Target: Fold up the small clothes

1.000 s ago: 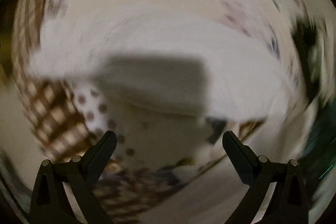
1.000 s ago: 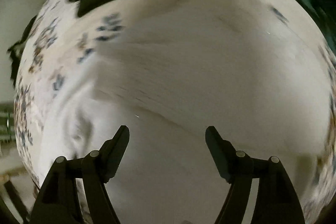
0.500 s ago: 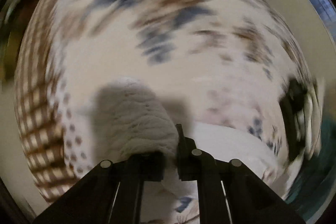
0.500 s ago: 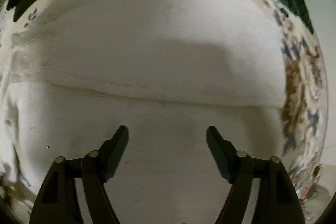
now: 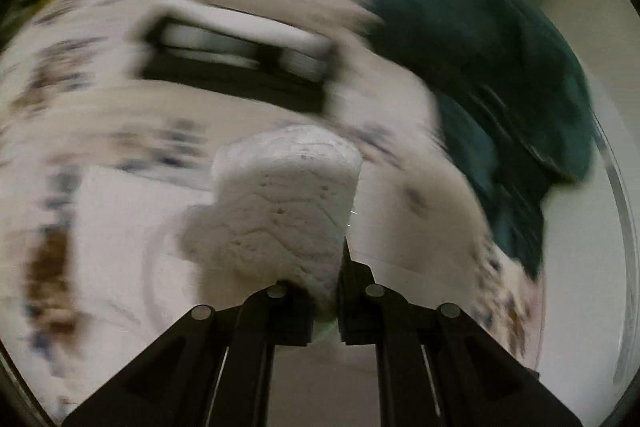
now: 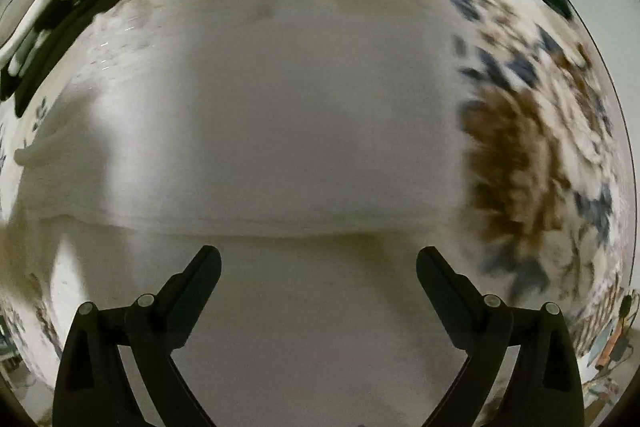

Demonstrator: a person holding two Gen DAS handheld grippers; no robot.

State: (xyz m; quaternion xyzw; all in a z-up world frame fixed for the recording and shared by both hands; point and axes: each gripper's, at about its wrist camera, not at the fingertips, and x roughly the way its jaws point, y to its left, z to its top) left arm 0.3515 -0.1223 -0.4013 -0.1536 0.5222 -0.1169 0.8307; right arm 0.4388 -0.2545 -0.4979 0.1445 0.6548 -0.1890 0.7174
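Left tool clenched on white garment — right tool spread, just widening, empty.

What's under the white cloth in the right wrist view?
The white cloth lies on a floral sheet, which shows around its edges. Anything directly beneath is covered.

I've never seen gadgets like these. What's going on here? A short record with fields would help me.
setting: patterned bedspread with clothes on it
left tool: shut on a bunched fold of white cloth
right tool: open, jaws just widened, nothing between them, above the flat white cloth
fold line: a folded edge runs across the right view
nearby: dark green garment; black and white folded stack
sharpness: heavy motion blur
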